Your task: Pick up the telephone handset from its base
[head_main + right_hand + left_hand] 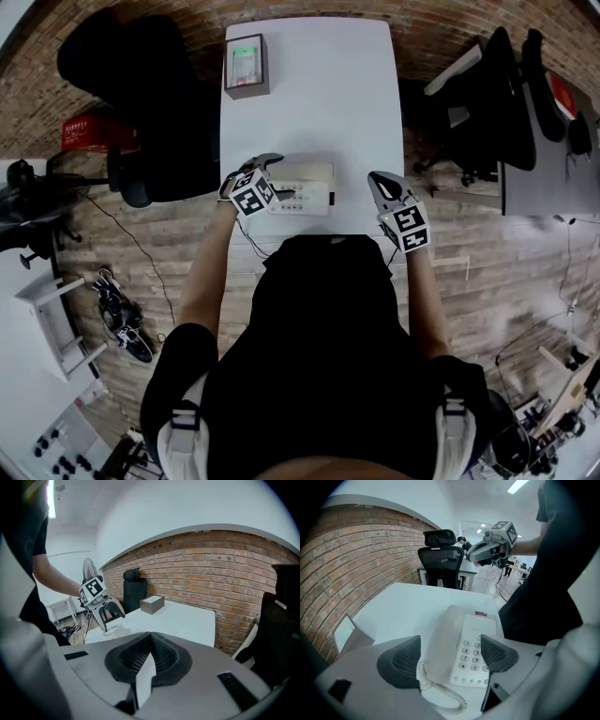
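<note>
Approach step, likely: L hand-held gripper (451,654), jaws apart, hovers over handset (438,641) on base (474,634). R hand-held gripper (149,653) closed, empty, right of base. Next: lower, close.

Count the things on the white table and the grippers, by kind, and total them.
Handset: 1
Base: 1
Box: 1
Grippers: 2 (left gripper, right gripper)
Total: 5
</note>
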Tool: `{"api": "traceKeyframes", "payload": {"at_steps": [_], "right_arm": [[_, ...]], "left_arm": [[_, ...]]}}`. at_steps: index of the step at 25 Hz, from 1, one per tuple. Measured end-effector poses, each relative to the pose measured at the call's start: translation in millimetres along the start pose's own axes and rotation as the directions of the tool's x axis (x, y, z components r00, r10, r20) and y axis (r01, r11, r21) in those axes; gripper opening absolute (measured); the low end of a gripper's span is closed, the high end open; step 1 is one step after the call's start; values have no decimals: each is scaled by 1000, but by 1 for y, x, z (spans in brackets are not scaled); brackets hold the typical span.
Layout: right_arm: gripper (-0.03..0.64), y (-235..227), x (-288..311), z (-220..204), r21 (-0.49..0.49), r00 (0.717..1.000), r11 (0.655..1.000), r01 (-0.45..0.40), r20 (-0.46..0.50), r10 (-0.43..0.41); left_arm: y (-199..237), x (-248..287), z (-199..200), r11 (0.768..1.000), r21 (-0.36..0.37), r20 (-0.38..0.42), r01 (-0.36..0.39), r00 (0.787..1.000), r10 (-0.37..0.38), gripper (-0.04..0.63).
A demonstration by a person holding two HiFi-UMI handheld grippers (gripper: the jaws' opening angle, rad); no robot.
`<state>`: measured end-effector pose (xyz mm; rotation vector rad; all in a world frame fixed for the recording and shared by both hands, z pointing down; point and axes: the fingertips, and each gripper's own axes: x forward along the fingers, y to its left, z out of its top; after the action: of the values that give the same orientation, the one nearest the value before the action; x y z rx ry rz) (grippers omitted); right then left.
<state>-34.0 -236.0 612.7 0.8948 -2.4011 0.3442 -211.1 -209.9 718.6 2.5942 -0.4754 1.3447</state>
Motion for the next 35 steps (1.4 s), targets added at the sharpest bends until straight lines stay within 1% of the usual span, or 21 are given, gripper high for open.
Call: {"api": "traceKeyframes", "payload": {"at_steps": [3,8,12,15,19,25,31,32,35], "right_arm": [[-2,3,1,-1,-1,1000,1000,12,-8,-12],[-3,4,0,-4,14,999,999,33,-25,-32],[-3,2,0,-6,35,998,998,53,-26,-52],[-2,1,-1,-10,43,998,997,57,-38,-55],[-2,0,1,-11,39,997,998,59,-51,-57],[-2,-5,-5,-20,49,994,995,84,-75,-81],[-2,-10,-13,-30,62,990,993,101,-105,-94],[-2,-11,-14,-31,62,990,993,102,-108,-95],[-2,-9,-18,-32,56,988,993,106,-117,-99]], "left_arm": [[0,9,-5,999,26,-21,30,999,-30,400],[0,22,-7,997,29,-23,73,997,-72,400],[5,25,-6,996,30,-12,80,997,-80,400],[8,30,-3,996,48,-11,75,997,-74,400],[11,38,-8,994,73,-31,85,996,-83,399],[11,52,-13,987,114,-59,111,993,-105,399],[9,61,-12,981,126,-76,145,988,-136,397],[10,62,-11,980,132,-80,146,988,-136,390],[10,66,-12,980,142,-86,139,988,-128,342]]}}
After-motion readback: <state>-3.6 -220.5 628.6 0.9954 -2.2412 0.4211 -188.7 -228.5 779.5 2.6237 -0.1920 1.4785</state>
